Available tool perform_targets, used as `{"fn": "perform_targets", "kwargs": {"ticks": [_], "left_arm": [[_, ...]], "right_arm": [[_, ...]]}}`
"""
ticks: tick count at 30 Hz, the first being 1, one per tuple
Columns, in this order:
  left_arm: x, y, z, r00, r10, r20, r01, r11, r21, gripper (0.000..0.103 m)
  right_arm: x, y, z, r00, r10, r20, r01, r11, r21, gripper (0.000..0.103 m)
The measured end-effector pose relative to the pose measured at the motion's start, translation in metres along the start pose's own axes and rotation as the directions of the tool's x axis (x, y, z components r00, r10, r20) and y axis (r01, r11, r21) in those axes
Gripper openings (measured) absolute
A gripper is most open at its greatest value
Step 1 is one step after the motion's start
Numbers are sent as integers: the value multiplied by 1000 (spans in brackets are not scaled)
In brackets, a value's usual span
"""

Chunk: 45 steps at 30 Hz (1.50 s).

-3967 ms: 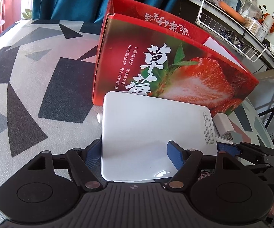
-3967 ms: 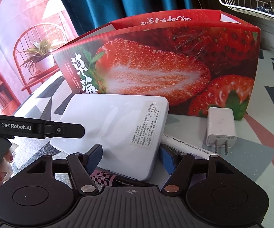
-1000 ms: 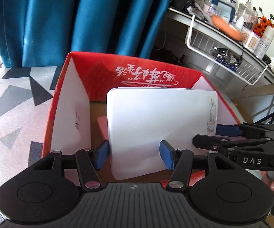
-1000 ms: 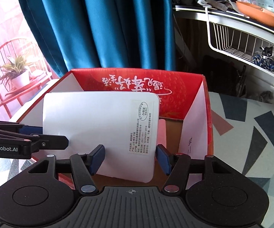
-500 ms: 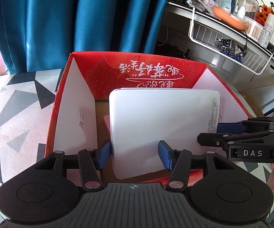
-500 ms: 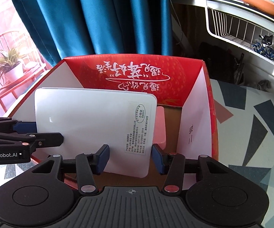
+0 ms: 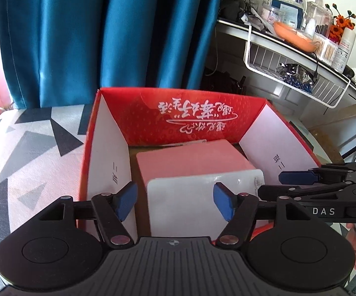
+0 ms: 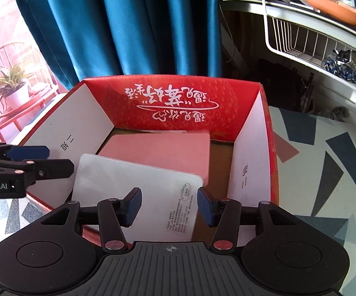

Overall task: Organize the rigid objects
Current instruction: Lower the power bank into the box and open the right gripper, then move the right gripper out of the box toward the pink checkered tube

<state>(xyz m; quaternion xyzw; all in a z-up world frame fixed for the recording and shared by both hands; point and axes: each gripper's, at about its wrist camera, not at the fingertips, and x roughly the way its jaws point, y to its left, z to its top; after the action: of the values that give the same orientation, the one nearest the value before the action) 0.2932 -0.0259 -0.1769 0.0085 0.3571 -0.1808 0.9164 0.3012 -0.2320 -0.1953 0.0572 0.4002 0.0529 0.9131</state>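
Lying in red box atop pink slab, white case, both grippers' jaws open, left's just widened

1. One red cardboard box, open at the top.
2. Two flat slabs inside the box: one white slab and one pink slab. A thin pale edge shows behind the pink one; what it belongs to cannot be told.
3. Two grippers: the left gripper and the right gripper, each with two blue-padded fingers.
4. One counter with a geometric pattern.
5. One blue curtain.
6. One white wire basket.
7. One orange dish.
8. One red chair carrying one potted plant.
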Motion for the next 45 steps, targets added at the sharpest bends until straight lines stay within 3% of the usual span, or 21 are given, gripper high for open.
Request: {"fn": "perform_targets", "kwargs": {"ticks": [4, 6, 9, 11, 18, 25, 34, 45], "left_arm": [[-13, 3, 1, 999, 1, 32, 0, 1000, -2, 88], [-21, 5, 0, 999, -10, 52, 10, 1000, 1, 98], [-32, 6, -3, 997, -19, 75, 18, 1000, 10, 103], [-39, 6, -7, 997, -2, 81, 0, 1000, 23, 103], [-69, 10, -32, 994, 0, 110, -2, 1000, 13, 103], [-85, 10, -69, 996, -8, 89, 8, 1000, -7, 103], [-89, 7, -116, 998, -33, 47, 36, 997, -66, 103], [-94, 3, -151, 1000, -20, 11, 21, 997, -74, 103]], "right_arm": [[-12, 3, -2, 999, -11, 40, 11, 1000, -9, 64], [-19, 5, -3, 998, -1, 63, 3, 1000, -23, 85], [-31, 11, -8, 996, 5, 94, 1, 998, -56, 99], [-39, 15, -13, 993, 12, 118, -4, 998, -69, 102], [-64, 16, -41, 982, 33, 187, -29, 999, -25, 103], [-85, 26, -80, 965, 30, 261, -19, 999, -45, 103], [-84, 38, -130, 974, 42, 222, -40, 999, -11, 102], [-80, 46, -185, 991, 15, 131, -17, 1000, 12, 92]]}}
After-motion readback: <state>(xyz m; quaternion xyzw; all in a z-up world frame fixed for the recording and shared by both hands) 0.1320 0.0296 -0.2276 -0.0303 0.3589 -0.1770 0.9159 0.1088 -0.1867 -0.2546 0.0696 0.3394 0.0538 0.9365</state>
